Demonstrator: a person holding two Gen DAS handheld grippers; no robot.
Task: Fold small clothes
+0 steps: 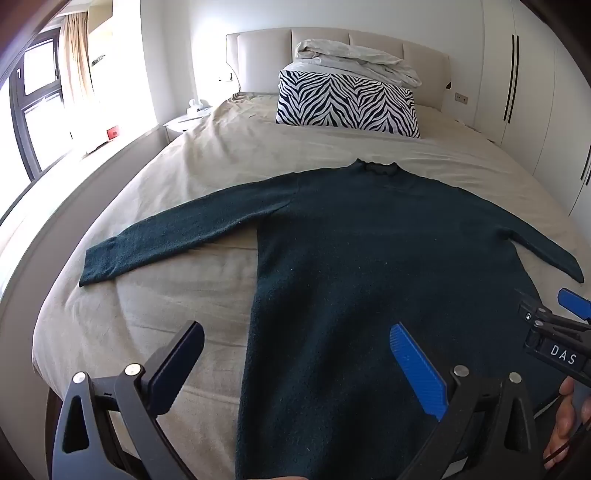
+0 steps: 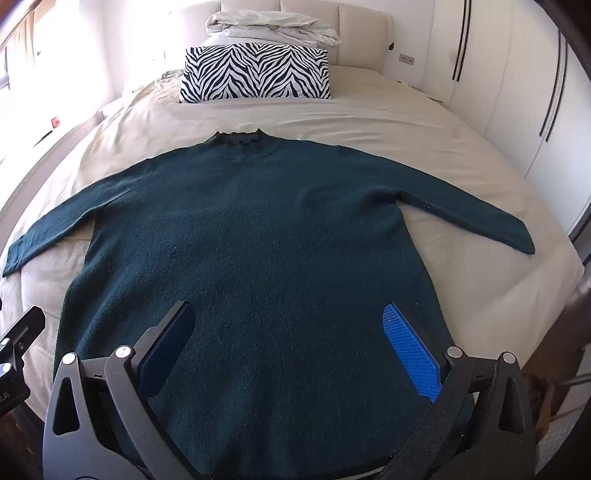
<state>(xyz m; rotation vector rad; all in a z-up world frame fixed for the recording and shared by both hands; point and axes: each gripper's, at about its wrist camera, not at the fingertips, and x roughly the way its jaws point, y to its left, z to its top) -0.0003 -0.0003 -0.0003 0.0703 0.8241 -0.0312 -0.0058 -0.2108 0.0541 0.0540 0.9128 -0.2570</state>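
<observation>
Sweater (image 2: 258, 229) flat on bed (image 2: 369, 122), sleeves out; no fold made yet; left gripper (image 1: 295, 365) and right gripper (image 2: 295, 350) both spread, holding nothing; all folds remain.

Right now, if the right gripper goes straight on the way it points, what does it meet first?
Most likely the dark green sweater lying flat on the bed. The open fingers frame its lower body; nothing stands between.

Both views ride on the tools, looking forward and down from the foot of the bed (image 1: 192, 162) towards the headboard (image 2: 365, 22). The left view sits nearer the bed's left side, the right view more central. Both share the sweater (image 1: 369, 240), pillow (image 2: 255, 72) and wardrobe (image 1: 535, 81), close below.
</observation>
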